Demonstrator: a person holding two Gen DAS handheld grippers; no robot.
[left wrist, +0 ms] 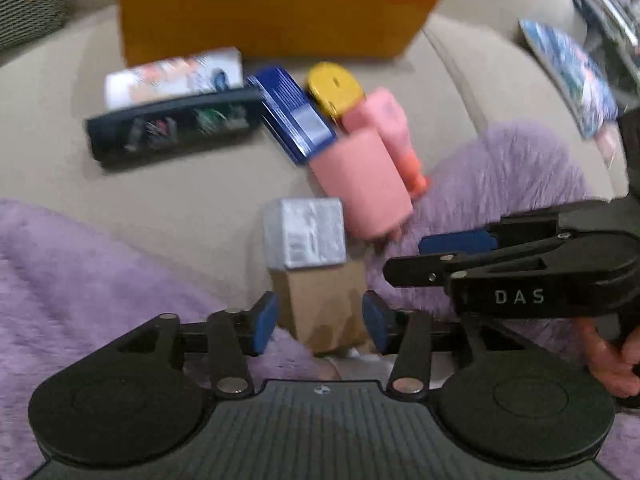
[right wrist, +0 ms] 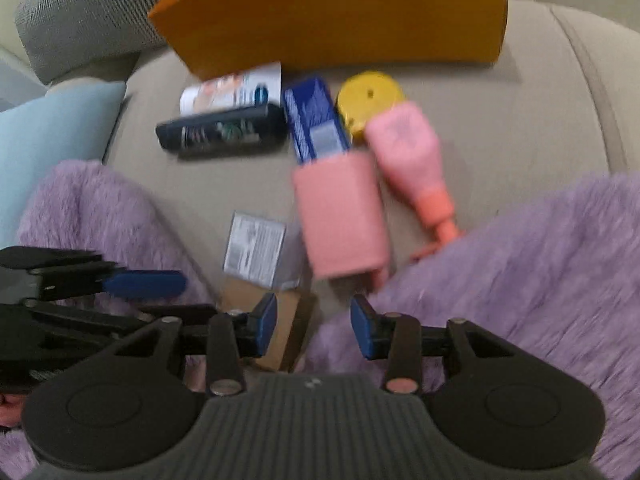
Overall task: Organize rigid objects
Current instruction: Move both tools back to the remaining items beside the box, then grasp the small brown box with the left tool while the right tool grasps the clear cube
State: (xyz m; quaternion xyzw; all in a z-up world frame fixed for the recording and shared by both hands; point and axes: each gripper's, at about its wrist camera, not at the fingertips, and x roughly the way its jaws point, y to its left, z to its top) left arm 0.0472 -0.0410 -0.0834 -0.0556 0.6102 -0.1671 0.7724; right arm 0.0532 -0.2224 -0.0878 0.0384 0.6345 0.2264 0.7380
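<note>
Several rigid items lie on a beige sofa seat (left wrist: 168, 184): a brown cardboard box (left wrist: 324, 308), a silver box (left wrist: 306, 232), a pink box (left wrist: 362, 182), a pink bottle (left wrist: 394, 132), a yellow disc (left wrist: 334, 88), a blue box (left wrist: 294, 114), a dark case (left wrist: 172, 126) and a white packet (left wrist: 172, 78). My left gripper (left wrist: 320, 322) is open with its pads on either side of the brown box (right wrist: 280, 328), not pressing it. My right gripper (right wrist: 314, 326) is open and empty, just right of that box, below the pink box (right wrist: 340, 220). It also shows in the left wrist view (left wrist: 420, 256).
A large orange box (left wrist: 272, 4) stands at the back of the seat. A purple fluffy blanket (right wrist: 520, 264) lies on both sides of the items. A light blue cushion (right wrist: 52, 148) and a grey patterned cushion (right wrist: 92, 16) sit at the left.
</note>
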